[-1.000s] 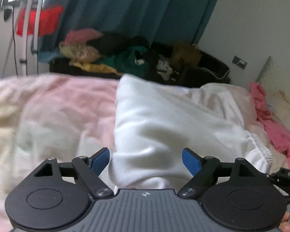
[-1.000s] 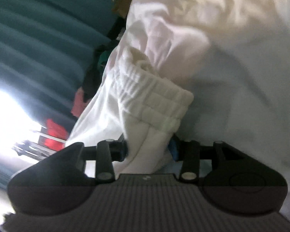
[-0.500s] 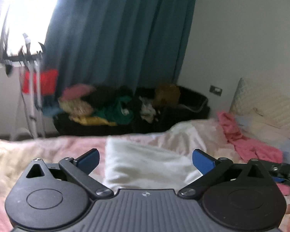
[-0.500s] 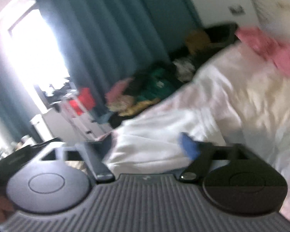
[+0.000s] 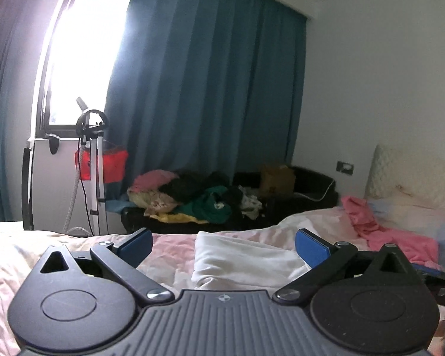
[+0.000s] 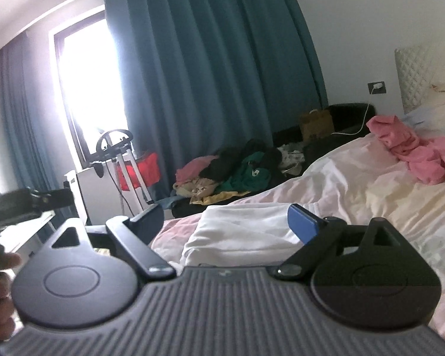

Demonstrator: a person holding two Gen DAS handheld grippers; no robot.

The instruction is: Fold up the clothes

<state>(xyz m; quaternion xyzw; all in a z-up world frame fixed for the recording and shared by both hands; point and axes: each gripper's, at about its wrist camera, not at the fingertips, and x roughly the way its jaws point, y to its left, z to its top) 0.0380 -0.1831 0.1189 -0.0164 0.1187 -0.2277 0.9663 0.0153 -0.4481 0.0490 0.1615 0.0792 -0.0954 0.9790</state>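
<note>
Teal curtain (image 5: 204, 95) beside bright window (image 5: 83, 59), white wall (image 5: 379, 83)

No legible text on anything in view.

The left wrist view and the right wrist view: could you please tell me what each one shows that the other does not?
Only the left wrist view shows the left hand-held gripper, open and empty. Only the right wrist view shows the right hand-held gripper, also open and empty, and a white charger in the wall socket. Both show the folded white garment on the bed, the pink garment and the clothes pile.
</note>
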